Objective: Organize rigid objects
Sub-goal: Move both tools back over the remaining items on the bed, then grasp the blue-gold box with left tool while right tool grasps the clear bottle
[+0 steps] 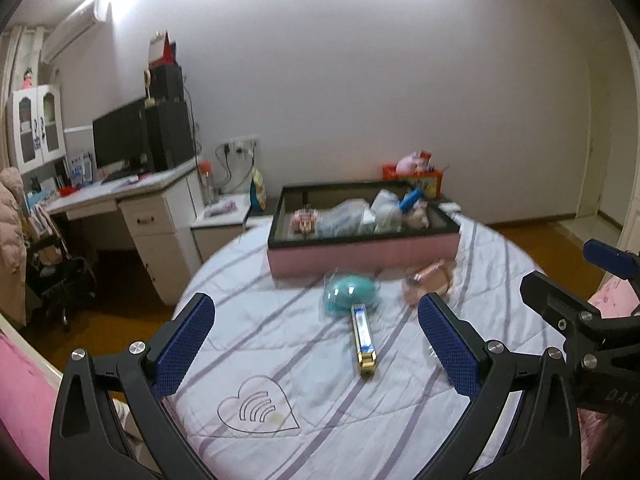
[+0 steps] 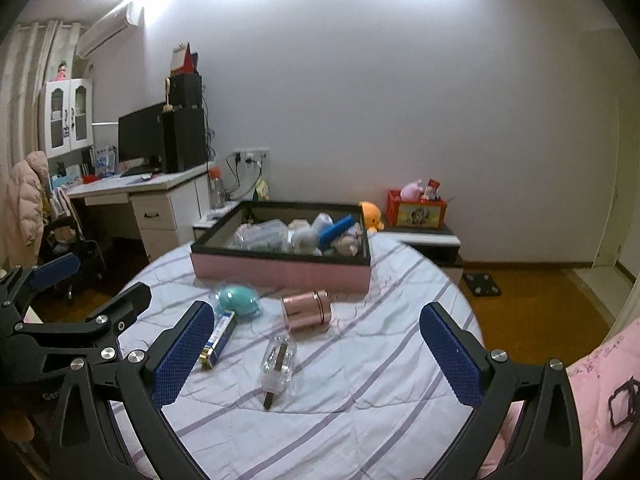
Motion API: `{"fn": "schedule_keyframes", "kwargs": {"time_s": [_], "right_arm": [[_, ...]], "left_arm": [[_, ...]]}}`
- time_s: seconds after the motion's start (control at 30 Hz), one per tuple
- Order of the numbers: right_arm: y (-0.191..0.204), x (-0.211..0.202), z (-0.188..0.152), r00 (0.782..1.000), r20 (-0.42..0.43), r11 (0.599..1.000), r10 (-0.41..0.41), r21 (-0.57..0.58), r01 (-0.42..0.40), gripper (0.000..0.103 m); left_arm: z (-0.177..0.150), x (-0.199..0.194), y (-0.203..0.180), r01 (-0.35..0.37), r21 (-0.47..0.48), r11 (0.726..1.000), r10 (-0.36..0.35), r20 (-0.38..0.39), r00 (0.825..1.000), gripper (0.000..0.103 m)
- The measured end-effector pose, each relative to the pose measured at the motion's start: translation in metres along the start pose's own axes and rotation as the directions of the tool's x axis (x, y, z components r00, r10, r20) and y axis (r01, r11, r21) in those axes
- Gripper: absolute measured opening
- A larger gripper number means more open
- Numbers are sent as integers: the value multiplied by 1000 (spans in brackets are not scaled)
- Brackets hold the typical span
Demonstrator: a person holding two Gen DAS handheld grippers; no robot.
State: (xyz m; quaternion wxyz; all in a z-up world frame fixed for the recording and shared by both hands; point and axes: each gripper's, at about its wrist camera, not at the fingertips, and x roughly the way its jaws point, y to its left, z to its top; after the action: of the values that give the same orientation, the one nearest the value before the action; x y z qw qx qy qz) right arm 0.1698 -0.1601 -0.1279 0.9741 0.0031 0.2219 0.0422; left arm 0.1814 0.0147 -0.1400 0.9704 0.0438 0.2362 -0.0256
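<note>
Pink box (image 2: 280, 272) contents blurred, perhaps toys, left gripper (image 1: 312, 344) agape

A home bedroom. A quilted striped bedspread (image 2: 360, 380) covers the bed, a white desk (image 2: 160, 196) carries a monitor (image 2: 140, 132), and an air conditioner (image 2: 112, 28) hangs above curtains (image 2: 24, 80). Plush toys (image 2: 370, 214) sit by the wall.

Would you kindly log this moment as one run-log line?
left gripper: open, empty | right gripper: open, empty | on bed: teal case, pink can, clear bottle, slim box | pink tray: part filled
</note>
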Motion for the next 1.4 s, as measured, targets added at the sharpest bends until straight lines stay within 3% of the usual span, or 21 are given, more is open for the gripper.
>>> {"fn": "schedule_keyframes", "kwargs": {"time_s": [0.1,0.23,0.5,0.57,0.7,0.77,0.93,1.13,1.23,1.3,1.33,1.4], "right_arm": [[-2,26,-9,997,-78,999,16,32,-14,103],[1,65,-25,980,-191,996,54,74,-41,103],[5,116,-42,944,-316,990,92,130,-53,102],[7,121,-43,938,-329,989,107,131,-67,90],[12,133,-50,915,-382,989,129,113,-92,48],[14,133,-51,915,-386,992,122,87,-96,37],[5,125,-49,918,-381,994,109,59,-93,35],[-12,122,-47,923,-378,997,78,57,-61,35],[-19,123,-48,921,-379,995,88,68,-67,35],[-21,126,-49,920,-380,995,95,73,-72,35],[-22,127,-49,920,-380,994,100,77,-76,35],[-21,129,-49,919,-380,994,104,79,-80,35]], "left_arm": [[-11,27,6,-3,-17,1000,2,-79,997,103],[-30,62,15,-32,-20,999,28,-197,980,103],[-41,92,26,-46,-14,999,41,-268,962,103],[-42,96,26,-28,-17,999,22,-274,962,103],[-41,97,18,1,4,1000,1,-272,962,103],[-39,96,11,20,14,1000,-16,-266,964,103],[-31,99,-8,66,24,998,-57,-258,964,103],[-30,123,-27,86,26,996,-73,-325,943,102],[-32,131,-32,104,34,994,-86,-351,933,83],[-35,136,-35,110,39,993,-88,-367,926,62],[-35,136,-35,124,36,992,-103,-361,927,59],[-34,134,-36,144,42,989,-120,-355,927,29]]}}
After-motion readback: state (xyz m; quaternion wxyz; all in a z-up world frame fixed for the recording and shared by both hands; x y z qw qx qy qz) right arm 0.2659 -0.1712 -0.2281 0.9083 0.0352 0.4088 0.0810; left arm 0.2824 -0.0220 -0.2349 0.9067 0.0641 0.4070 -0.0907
